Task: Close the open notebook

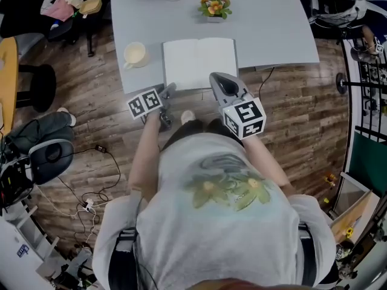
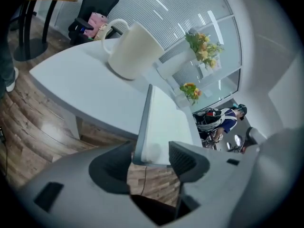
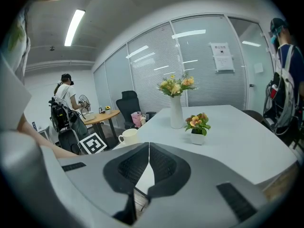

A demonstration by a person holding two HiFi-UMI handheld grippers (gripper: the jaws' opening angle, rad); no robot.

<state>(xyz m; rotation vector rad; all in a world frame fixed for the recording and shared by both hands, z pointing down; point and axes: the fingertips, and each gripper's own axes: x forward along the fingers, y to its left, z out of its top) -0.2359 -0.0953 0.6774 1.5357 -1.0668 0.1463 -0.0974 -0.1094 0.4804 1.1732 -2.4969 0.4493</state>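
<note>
Lying open at near edge of table (image 1: 272, 23): notebook (image 1: 199, 62). Your L tongs (image 2: 149, 158) spread at its near edge; R tongs (image 3: 148, 148) pressed together.

I'm in an office meeting room: glass partition walls (image 3: 156, 65) with blinds, a ceiling strip light (image 3: 76, 25), a black swivel chair (image 3: 127, 109), a long pale bench (image 3: 237, 132).

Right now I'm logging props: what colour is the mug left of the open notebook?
The mug is plain cream-white, no pattern; it shows best in the left gripper view.
</note>
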